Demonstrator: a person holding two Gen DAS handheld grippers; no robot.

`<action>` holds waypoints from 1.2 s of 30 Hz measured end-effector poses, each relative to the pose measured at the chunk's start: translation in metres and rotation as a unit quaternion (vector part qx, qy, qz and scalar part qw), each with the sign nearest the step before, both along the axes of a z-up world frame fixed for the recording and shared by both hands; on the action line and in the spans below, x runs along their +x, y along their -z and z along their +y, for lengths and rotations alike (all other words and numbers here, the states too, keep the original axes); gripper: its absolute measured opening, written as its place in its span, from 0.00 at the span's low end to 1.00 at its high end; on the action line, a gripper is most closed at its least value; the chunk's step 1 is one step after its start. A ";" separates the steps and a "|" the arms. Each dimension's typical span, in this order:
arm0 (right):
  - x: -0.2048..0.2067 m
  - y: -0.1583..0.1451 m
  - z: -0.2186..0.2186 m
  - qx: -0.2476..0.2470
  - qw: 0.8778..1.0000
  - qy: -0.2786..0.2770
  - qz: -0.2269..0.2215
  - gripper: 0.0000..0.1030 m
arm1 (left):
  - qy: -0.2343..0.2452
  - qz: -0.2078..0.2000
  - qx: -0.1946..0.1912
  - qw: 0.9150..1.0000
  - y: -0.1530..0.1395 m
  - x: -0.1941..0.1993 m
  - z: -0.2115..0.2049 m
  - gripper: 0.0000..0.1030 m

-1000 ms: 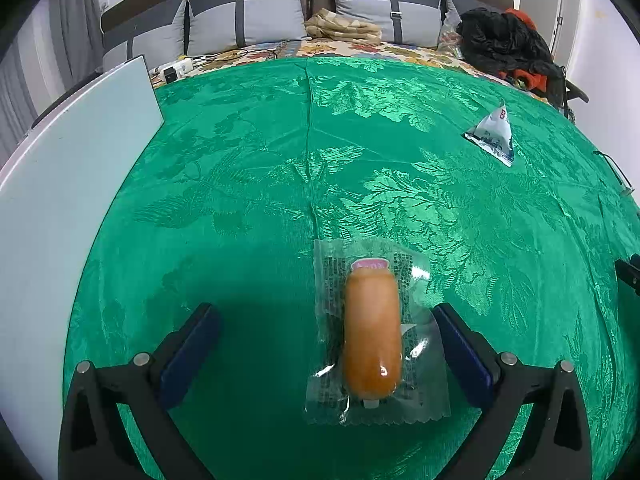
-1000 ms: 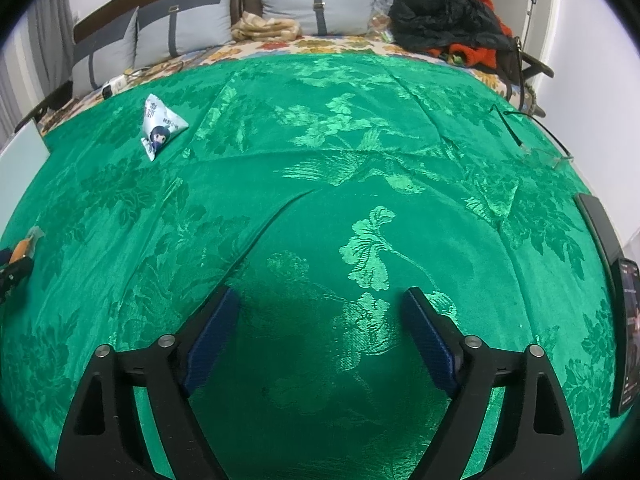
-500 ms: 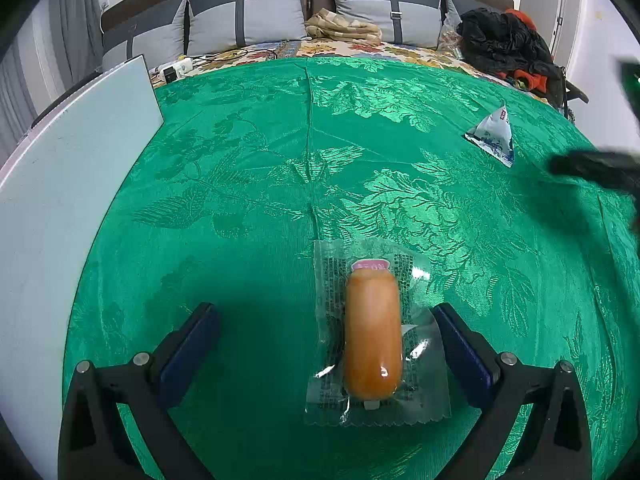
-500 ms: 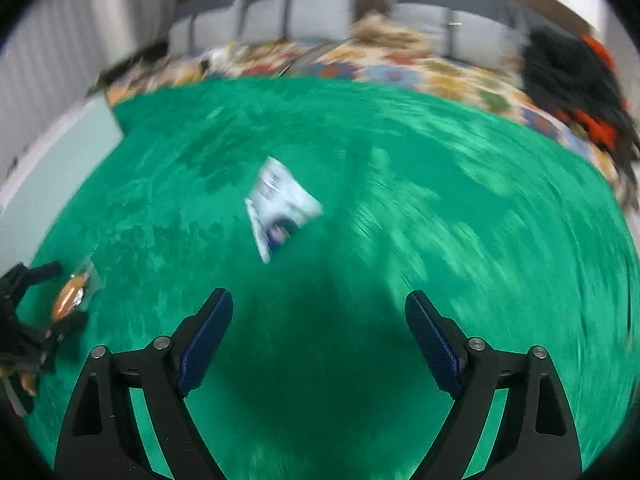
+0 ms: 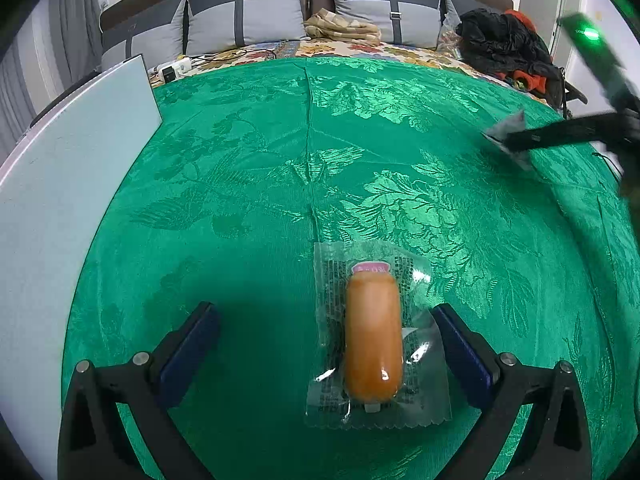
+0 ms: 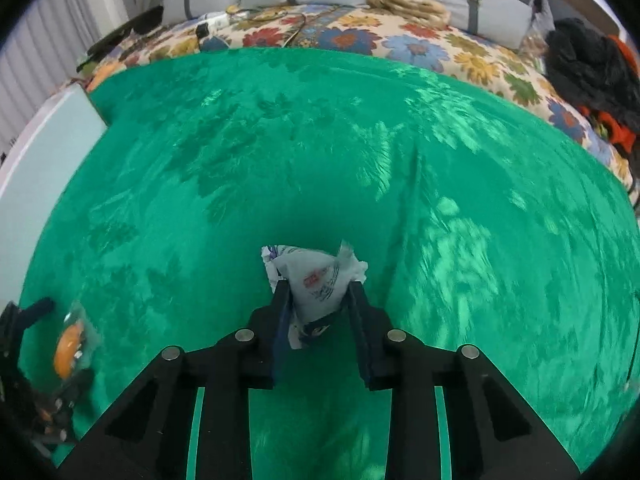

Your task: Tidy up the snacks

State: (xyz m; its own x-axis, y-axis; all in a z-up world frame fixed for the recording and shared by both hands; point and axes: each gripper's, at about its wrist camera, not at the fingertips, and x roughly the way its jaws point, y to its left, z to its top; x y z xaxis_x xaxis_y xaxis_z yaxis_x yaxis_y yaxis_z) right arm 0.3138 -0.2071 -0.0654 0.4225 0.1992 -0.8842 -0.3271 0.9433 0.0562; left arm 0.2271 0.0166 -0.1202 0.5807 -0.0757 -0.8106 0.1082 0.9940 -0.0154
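Altogether, snacks counted: two, one sausage and one triangular pouch.
Sausage packet: one orange sausage sealed in a clear wrapper is seen lying flat on the green cloth, lengthwise between the fingers of the left gripper, nearer the right-hand finger and not pressed by either pad. It is also glimpsed at the far left edge of the right wrist view.
White pouch: one small white triangular packet with red and blue print is pinched between the pads of the right gripper; in the left wrist view it is seen blurred at the far right.
Left jaws: spread wide, nothing gripped.
Right jaws: closing, with the pouch caught between them and both pads pressed on its sides.
Grippers counted: two, each with black arms and blue pads.
Cloth: one green floral-patterned sheet is spread over the bed; a flowered bedspread is shown beyond its far edge.
Pillows: four grey ones are counted along the headboard.
Folded blanket: one, beige, laid between the pillows.
Dark clothing pile: one, with orange showing, at the far right corner.
Pale board: one, lying along the left side.
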 end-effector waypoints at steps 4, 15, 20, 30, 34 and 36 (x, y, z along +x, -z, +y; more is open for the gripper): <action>-0.046 -0.016 -0.010 0.042 0.999 -0.007 -0.011 0.27 | 0.016 0.004 -0.002 1.000 -0.001 0.000 0.000 0.99; -0.171 -0.015 -0.051 0.154 0.986 0.058 -0.007 0.27 | 0.064 0.021 -0.026 0.997 -0.029 -0.023 -0.023 0.27; -0.187 -0.038 -0.031 0.150 0.988 0.025 -0.031 0.27 | 0.032 0.013 -0.118 0.992 -0.052 -0.045 0.007 0.00; -0.188 -0.103 0.048 0.203 0.975 -0.053 -0.072 0.27 | -0.022 -0.034 -0.207 0.978 -0.106 -0.092 0.083 0.00; -0.195 -0.134 0.095 0.216 0.966 -0.108 -0.088 0.27 | -0.056 -0.076 -0.238 0.967 -0.146 -0.119 0.130 0.00; -0.196 -0.150 0.120 0.228 0.960 -0.135 -0.092 0.27 | -0.081 -0.102 -0.237 0.963 -0.166 -0.132 0.165 0.00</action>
State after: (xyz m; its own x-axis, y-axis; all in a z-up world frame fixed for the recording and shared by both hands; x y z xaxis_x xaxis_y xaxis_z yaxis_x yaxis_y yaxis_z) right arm 0.1180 -0.0875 0.0844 0.4420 0.6716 -0.5946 -0.6007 0.7139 0.3598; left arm 0.0947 0.1816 0.0456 0.7587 -0.3041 -0.5761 0.0014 0.8851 -0.4654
